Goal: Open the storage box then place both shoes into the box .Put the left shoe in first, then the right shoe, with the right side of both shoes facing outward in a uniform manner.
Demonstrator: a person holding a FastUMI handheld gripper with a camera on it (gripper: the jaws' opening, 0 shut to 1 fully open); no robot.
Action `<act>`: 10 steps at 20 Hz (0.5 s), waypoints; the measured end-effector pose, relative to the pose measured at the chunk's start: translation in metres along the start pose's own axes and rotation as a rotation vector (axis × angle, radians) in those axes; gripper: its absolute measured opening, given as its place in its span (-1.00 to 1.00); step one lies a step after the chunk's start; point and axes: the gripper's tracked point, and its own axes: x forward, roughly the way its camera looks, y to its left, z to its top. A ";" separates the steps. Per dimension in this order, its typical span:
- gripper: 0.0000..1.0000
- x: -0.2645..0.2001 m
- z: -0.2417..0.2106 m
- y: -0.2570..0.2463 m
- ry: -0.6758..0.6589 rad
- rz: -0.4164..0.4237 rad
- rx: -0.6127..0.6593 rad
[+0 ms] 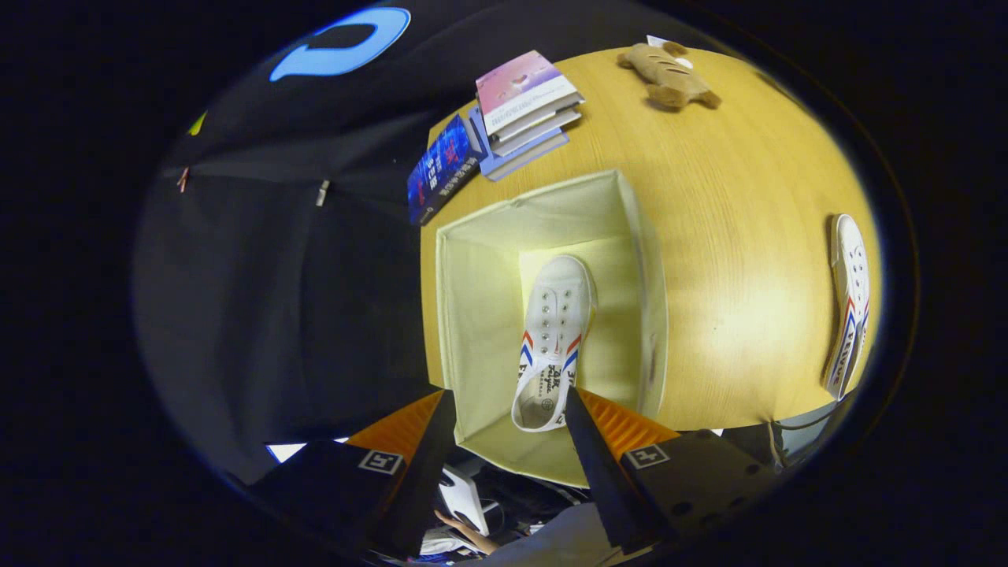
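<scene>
Gripper view: looking straight down over the box (480, 315), which is open, top clear, sitting on the table (732, 236). One shoe (551, 346) lies flat on the box floor, toe toward the far wall, heel at the near end between the fingers. It sits toward the right half of the floor, bare floor to its left.

Gripper (512, 425) is spread wide, fingers apart either side of the heel, and nothing looks pinched. Whether the right finger touches the heel rim I can't tell from this angle. I read it as released, hovering above the box.

Second shoe (849, 315) is on its side at the right edge of the table, well apart from the box. Books (504, 118) stacked far left of the box, plush toy (669, 75) at the far end. Neither is in the way.

Judgement: first shoe in, second not yet placed. Next step is the fetch.
- Lift clear straight up first so the fingers don't drag the placed shoe or snag the soft box wall.
- Grab the second shoe at the heel collar or midfoot, both fingers across the upper.
- Drop it in the free floor left of the first shoe, same toe direction, same side outward.
- Risk: the box walls look floppy, so come in from above, not over the rim at an angle.
</scene>
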 end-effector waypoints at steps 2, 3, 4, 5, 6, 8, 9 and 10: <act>0.72 -0.036 0.020 -0.024 -0.060 0.017 0.041; 0.72 -0.053 0.029 -0.044 -0.092 0.003 0.052; 0.72 -0.070 0.038 -0.068 -0.124 -0.026 0.055; 0.72 -0.085 0.046 -0.096 -0.155 -0.069 0.053; 0.72 -0.100 0.053 -0.127 -0.177 -0.116 0.052; 0.72 -0.126 0.063 -0.186 -0.219 -0.205 0.079; 0.72 -0.136 0.065 -0.212 -0.232 -0.239 0.102; 0.72 -0.142 0.067 -0.239 -0.238 -0.276 0.121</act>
